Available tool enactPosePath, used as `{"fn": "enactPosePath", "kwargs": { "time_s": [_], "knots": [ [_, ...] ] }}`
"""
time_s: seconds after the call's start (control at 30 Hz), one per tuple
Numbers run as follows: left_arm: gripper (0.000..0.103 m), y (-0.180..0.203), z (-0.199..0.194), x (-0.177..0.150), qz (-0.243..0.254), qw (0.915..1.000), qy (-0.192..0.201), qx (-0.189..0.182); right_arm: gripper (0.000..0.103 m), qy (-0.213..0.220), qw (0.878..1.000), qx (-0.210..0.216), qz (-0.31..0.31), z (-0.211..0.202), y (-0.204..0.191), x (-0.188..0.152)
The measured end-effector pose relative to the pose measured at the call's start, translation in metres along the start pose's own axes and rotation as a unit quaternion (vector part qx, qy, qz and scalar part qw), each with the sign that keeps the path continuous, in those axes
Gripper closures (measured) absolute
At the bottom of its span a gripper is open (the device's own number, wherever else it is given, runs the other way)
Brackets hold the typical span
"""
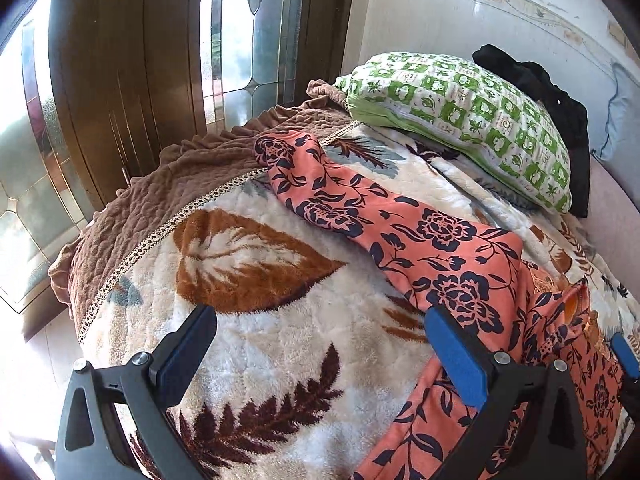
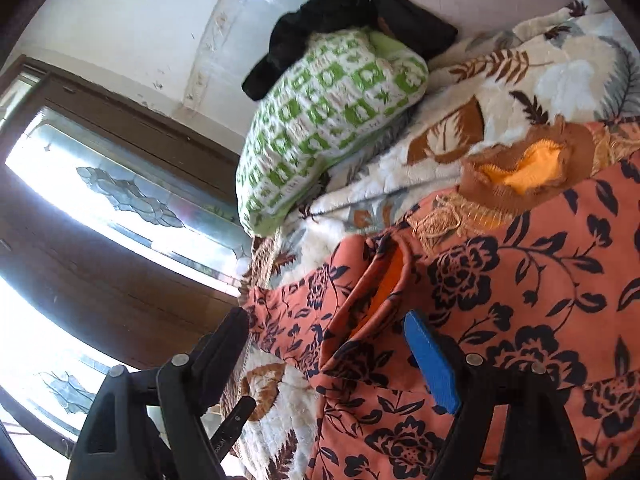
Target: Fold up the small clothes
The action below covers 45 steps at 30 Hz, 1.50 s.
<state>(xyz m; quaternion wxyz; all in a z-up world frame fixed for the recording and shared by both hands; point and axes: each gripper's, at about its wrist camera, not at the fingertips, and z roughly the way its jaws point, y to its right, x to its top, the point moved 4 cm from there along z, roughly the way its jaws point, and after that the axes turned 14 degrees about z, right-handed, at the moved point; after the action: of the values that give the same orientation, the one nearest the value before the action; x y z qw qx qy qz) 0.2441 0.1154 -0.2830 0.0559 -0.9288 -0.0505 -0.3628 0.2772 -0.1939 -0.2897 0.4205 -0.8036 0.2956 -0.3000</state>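
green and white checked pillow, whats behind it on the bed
A crumpled black garment lies behind the green and white checked pillow, against the white wall. The pillow covers its lower part, so what kind of garment it is stays unclear.

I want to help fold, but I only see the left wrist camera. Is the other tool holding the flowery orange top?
Observer: No. The right tool is open, and its pads press on nothing.
Operator: What's under it?
Observer: The orange top. A cuff-like opening lies between the fingers, plain orange inside.
Operator: Where's the neck hole?
Observer: Beyond the tool. The brown collar gapes open with its yellow lining showing, at the edge of the top next to the leafy blanket.
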Motion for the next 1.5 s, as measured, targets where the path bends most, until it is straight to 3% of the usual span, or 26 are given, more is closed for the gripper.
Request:
{"fn": "enactPosePath", "kwargs": {
  "time_s": [0.07, 0.17, 0.3, 0.33, 0.37, 0.4, 0.47, 0.5, 0.57, 0.67, 0.83, 0.97, 1.03, 1.07, 1.1, 1.2, 1.27, 1.37, 1.43, 1.5],
  "knots": [
    [0.000, 0.006, -0.001, 0.001, 0.014, 0.9999, 0.004, 0.006, 0.021, 0.023, 1.000, -0.003, 0.004, -0.018, 0.005, 0.011],
    [0.000, 0.009, -0.001, 0.000, 0.025, 0.9996, 0.004, 0.013, 0.021, 0.046, 0.997, -0.048, 0.040, -0.026, 0.023, 0.027],
    [0.000, 0.006, 0.008, -0.001, 0.022, 0.9994, -0.012, 0.022, 0.036, 0.056, 0.984, -0.134, 0.105, -0.033, 0.084, 0.039],
    [0.000, 0.003, 0.010, -0.002, 0.018, 0.9994, -0.017, 0.025, 0.048, 0.060, 0.977, -0.171, 0.114, -0.039, 0.106, 0.041],
    [0.000, 0.000, 0.012, -0.002, 0.012, 0.9994, -0.022, 0.026, 0.067, 0.067, 0.969, -0.203, 0.124, -0.044, 0.126, 0.044],
    [0.000, -0.003, 0.013, -0.003, 0.005, 0.9993, -0.025, 0.026, 0.092, 0.077, 0.967, -0.206, 0.129, -0.054, 0.140, 0.047],
    [0.000, -0.007, 0.013, -0.003, -0.010, 0.9993, -0.026, 0.026, 0.092, 0.123, 0.957, -0.230, 0.130, -0.079, 0.153, 0.054],
    [0.000, -0.008, 0.013, -0.003, -0.014, 0.9992, -0.025, 0.027, 0.088, 0.150, 0.946, -0.257, 0.129, -0.092, 0.156, 0.058],
    [0.000, -0.007, 0.010, -0.003, -0.016, 0.9993, -0.020, 0.027, 0.086, 0.160, 0.944, -0.251, 0.141, -0.107, 0.156, 0.062],
    [0.000, 0.000, 0.009, -0.001, -0.002, 0.9995, -0.016, 0.028, 0.086, 0.131, 0.963, -0.207, 0.109, -0.101, 0.127, 0.060],
    [0.000, -0.004, 0.011, -0.001, -0.006, 0.9992, -0.024, 0.031, 0.086, 0.020, 0.989, -0.146, 0.025, -0.022, 0.049, 0.029],
    [0.000, -0.033, 0.015, -0.002, -0.052, 0.9973, -0.029, 0.043, 0.086, -0.071, 0.989, -0.132, -0.015, 0.055, 0.017, -0.012],
    [0.000, -0.050, 0.021, -0.002, -0.074, 0.9957, -0.041, 0.039, 0.084, -0.130, 0.980, -0.150, -0.016, 0.090, 0.023, -0.038],
    [0.000, -0.059, 0.025, -0.002, -0.082, 0.9948, -0.051, 0.031, 0.084, -0.133, 0.975, -0.177, -0.017, 0.097, 0.032, -0.046],
    [0.000, -0.069, 0.030, -0.003, -0.094, 0.9936, -0.059, 0.018, 0.084, -0.113, 0.980, -0.163, -0.012, 0.093, 0.033, -0.047],
    [0.000, -0.101, 0.042, -0.001, -0.142, 0.9869, -0.069, -0.029, 0.084, -0.123, 0.983, -0.134, 0.020, 0.068, 0.037, -0.046],
    [0.000, -0.122, 0.050, 0.005, -0.167, 0.9817, -0.072, -0.055, 0.083, -0.099, 0.989, -0.114, 0.000, 0.040, 0.036, -0.042],
    [0.000, -0.144, 0.061, 0.023, -0.174, 0.9796, -0.064, -0.077, 0.069, -0.066, 0.993, -0.098, -0.018, -0.005, 0.048, -0.036],
    [0.000, -0.151, 0.070, 0.039, -0.179, 0.9767, -0.064, -0.099, 0.032, -0.055, 0.995, -0.079, 0.017, -0.025, 0.072, -0.031],
    [0.000, -0.151, 0.077, 0.057, -0.188, 0.9721, -0.058, -0.128, 0.033, -0.044, 0.996, -0.052, 0.053, -0.031, 0.094, -0.028]
  ]
}}
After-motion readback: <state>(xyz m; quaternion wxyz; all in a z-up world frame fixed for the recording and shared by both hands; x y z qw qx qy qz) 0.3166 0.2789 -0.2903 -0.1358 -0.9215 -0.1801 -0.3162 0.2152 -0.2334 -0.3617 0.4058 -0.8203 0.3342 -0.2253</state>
